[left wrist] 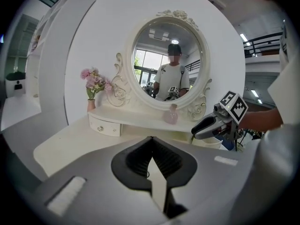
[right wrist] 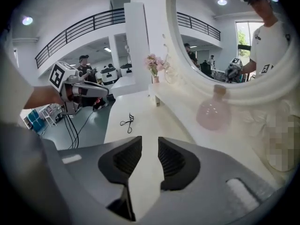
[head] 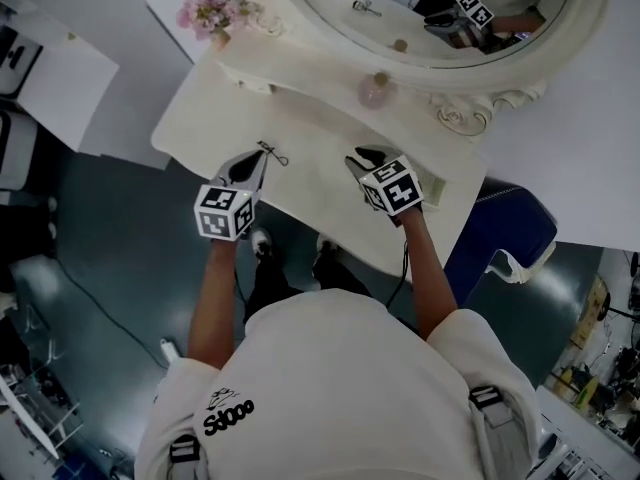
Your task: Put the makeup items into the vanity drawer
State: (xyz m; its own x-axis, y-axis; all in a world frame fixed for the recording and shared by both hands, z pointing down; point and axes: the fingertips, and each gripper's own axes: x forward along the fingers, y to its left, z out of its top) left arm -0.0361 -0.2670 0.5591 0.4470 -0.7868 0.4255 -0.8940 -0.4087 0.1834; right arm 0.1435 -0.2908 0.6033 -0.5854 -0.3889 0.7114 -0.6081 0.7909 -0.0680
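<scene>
Above the vanity top [head: 310,128], the left gripper [head: 258,160] is held clenched on nothing, the right gripper [head: 360,155] released and empty; an eyelash curler [right wrist: 127,122] is seen nearby.

An eyelash curler [head: 272,153] is lying on the tabletop [head: 318,173], left of centre. Behind it, a bottle [head: 376,91] is standing on the shelf [head: 305,80] below the mirror [head: 400,3], with flowers [head: 208,11] sitting at the shelf's left end.

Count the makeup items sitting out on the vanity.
2: an eyelash curler lying on the open tabletop, and a pink bottle on the shelf under the mirror. Others may be hidden.
</scene>
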